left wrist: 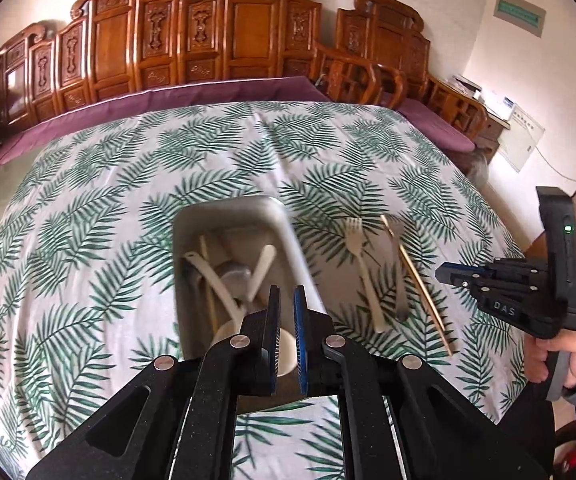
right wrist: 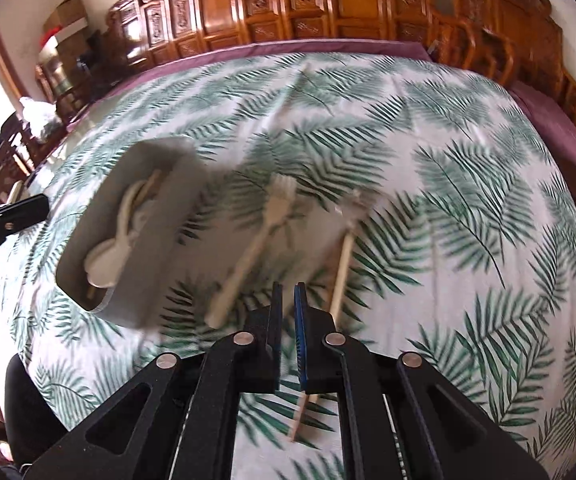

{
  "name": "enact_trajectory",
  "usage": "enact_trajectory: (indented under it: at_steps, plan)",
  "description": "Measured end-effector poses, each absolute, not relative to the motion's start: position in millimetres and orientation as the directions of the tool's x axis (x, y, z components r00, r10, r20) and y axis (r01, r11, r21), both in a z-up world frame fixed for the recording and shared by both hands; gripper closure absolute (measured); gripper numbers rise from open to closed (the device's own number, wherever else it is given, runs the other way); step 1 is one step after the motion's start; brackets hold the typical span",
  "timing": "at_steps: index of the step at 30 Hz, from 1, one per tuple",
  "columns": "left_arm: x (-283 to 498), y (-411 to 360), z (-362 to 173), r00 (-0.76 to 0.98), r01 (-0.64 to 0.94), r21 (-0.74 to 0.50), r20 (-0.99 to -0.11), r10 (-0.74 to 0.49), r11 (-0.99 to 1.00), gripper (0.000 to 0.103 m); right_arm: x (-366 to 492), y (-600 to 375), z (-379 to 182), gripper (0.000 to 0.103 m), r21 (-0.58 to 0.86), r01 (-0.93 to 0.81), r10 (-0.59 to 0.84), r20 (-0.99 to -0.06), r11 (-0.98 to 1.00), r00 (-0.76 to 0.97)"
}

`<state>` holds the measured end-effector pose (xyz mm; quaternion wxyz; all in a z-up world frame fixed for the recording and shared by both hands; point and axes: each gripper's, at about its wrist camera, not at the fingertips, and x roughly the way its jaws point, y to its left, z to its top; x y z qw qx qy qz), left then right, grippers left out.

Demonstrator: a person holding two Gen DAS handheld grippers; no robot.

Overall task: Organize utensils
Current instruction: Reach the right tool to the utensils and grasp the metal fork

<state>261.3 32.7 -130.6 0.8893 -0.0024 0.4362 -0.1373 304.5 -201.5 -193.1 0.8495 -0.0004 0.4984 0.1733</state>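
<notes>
A grey rectangular tray (left wrist: 288, 232) sits on the leaf-print tablecloth and holds several cream utensils (left wrist: 224, 288) and a chopstick. My left gripper (left wrist: 286, 304) hovers over the tray's near end, jaws close together with nothing between them. To the right of the tray lie a cream fork (left wrist: 361, 264), a grey metal utensil (left wrist: 397, 272) and a wooden chopstick (left wrist: 419, 284). My right gripper (right wrist: 286, 300) hovers above the fork (right wrist: 256, 240) and chopstick (right wrist: 341, 268), jaws nearly shut and empty. The tray (right wrist: 156, 264) shows at its left. The right wrist view is blurred.
The tablecloth (left wrist: 128, 200) covers a wide round table. Carved wooden chairs (left wrist: 224, 28) and a purple cushion line the far side. The right gripper and the hand that holds it (left wrist: 527, 292) show at the right edge of the left wrist view.
</notes>
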Motion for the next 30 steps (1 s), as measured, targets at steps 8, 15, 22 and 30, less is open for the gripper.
enact_trajectory:
  at_steps: [8,15,22,30]
  plan:
    - [263.3,9.3,-135.6,0.563,0.273,-0.124,-0.783,-0.263,0.954,0.092,320.6,-209.1,-213.9,0.091,0.208,-0.284,0.315,-0.853,0.936,0.415]
    - [267.0,-6.4,-140.6,0.553,0.295,-0.123,-0.787,-0.275,0.947,0.081,347.6,-201.8,-231.0,0.091,0.235,-0.275,0.33,-0.864,0.932,0.38]
    - [266.7,-19.2,-147.3,0.534,0.313,-0.131,-0.795,-0.288,0.941,0.081,362.6,-194.4,-240.4,0.091,0.217,-0.27,0.304,-0.888,0.938,0.344]
    - [266.4,-23.3,-150.9,0.527,0.32,-0.134,-0.798,-0.294,0.938,0.081,372.4,-192.4,-241.4,0.089,0.177,-0.239,0.256,-0.899,0.955,0.356]
